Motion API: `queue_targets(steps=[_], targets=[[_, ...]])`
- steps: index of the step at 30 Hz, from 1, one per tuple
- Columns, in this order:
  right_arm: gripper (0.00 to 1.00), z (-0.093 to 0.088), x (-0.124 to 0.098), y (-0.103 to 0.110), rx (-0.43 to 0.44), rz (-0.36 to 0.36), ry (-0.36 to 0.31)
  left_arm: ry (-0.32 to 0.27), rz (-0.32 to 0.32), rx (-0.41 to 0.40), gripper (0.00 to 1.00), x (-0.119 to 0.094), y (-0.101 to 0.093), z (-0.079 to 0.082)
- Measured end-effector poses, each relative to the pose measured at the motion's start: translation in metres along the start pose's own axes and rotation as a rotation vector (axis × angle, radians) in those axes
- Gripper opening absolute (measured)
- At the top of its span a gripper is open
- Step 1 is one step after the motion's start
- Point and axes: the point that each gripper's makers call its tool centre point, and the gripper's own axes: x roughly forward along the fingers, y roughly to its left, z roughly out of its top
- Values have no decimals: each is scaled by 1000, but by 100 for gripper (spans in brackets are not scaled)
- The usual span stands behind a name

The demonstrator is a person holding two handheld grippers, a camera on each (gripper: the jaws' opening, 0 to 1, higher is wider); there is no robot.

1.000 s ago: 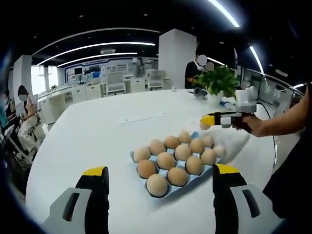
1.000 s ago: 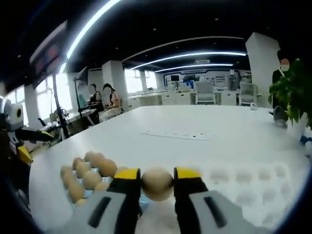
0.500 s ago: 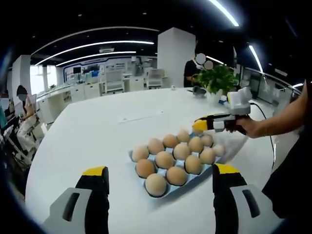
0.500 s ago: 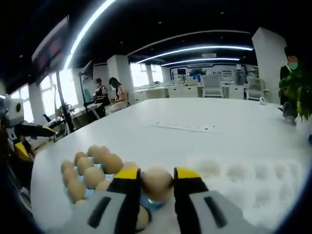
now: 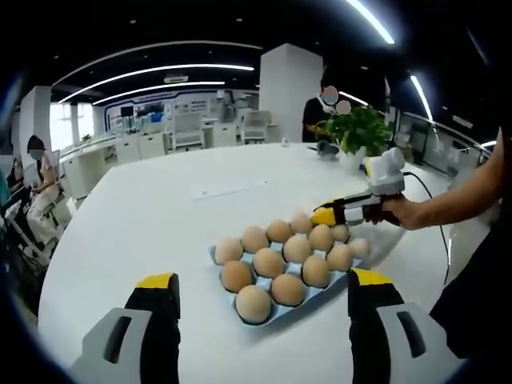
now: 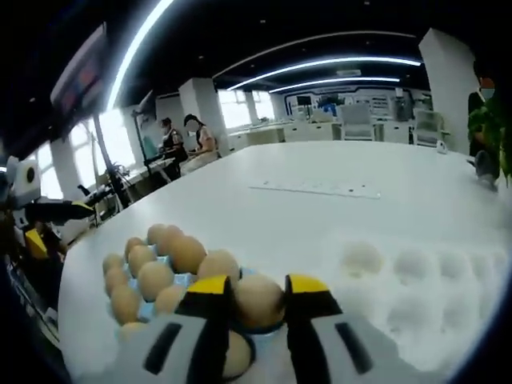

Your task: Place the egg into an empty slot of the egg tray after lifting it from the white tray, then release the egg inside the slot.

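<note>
Lowered since a second ago, the right gripper (image 6: 258, 302), clamped on the egg (image 6: 258, 300), hovers over the egg tray's (image 5: 223, 258) far corner; left gripper (image 5: 260, 320) gapes.

An open-plan office: white desks (image 5: 152, 148), seated workers (image 6: 186, 138), strip ceiling lights (image 5: 160, 74), potted plant (image 5: 356, 132).

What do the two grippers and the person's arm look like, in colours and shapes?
Both grippers have grey bodies with black fingers capped in yellow. The left gripper shows a dark slot in each grey side. The right gripper looks the same; in the left gripper view it trails a black cable. The person's arm is bare, beside dark clothing.
</note>
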Motion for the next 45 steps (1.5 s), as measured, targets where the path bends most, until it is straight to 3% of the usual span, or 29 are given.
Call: queue_targets(steps=[2, 5, 6, 11, 17, 21, 24, 26, 27, 28, 29, 30, 32, 33, 36, 37, 39, 41, 43, 45], targets=[[26, 0, 0, 0, 10, 16, -5, 7, 7, 4, 88, 0, 1, -2], [27, 0, 1, 5, -71, 86, -12, 8, 4, -3, 88, 1, 1, -3], [26, -1, 0, 5, -40, 86, -5, 11, 3, -1, 88, 2, 0, -4], [27, -2, -1, 9, -134, 150, -24, 17, 2, -6, 88, 3, 0, -6], [30, -1, -7, 12, -116, 206, -41, 27, 0, -34, 88, 2, -2, -10], [42, 1, -19, 11, -76, 228, -65, 31, -7, -33, 91, -3, -4, -15], [48, 8, -35, 11, -48, 238, -112, 29, -8, -30, 93, -7, -3, -17], [61, 17, -58, 24, -61, 293, -182, 19, -18, -42, 96, -11, -4, -19], [74, 20, -67, 33, -84, 323, -217, 13, -22, -46, 99, -13, -5, -19], [98, 25, -77, 42, -118, 345, -267, -8, -53, -46, 100, -16, -11, -17], [96, 32, -94, 56, -170, 375, -346, -21, -71, -45, 100, -18, -15, -15], [100, 18, -107, 67, -203, 394, -270, -45, -110, -31, 100, -22, -24, -12], [100, 9, -119, 76, -228, 408, -215, -69, -132, -11, 100, -31, -31, -9], [100, 12, -137, 87, -275, 411, -242, -75, -137, -6, 100, -34, -33, -9], [100, 13, -161, 102, -301, 386, -245, -85, -139, 4, 100, -43, -38, -11], [100, 19, -171, 106, -319, 360, -276, -86, -131, 12, 100, -46, -37, -12], [100, 23, -183, 113, -309, 351, -293, -103, -126, 30, 100, -55, -39, -8], [100, 34, -192, 119, -316, 319, -351, -181, -142, 62, 100, -66, -46, 6], [100, 31, -196, 125, -306, 315, -340, -190, -141, 65, 100, -71, -48, 7], [100, 24, -202, 135, -359, 296, -333, -209, -150, 80, 100, -83, -54, 6]])
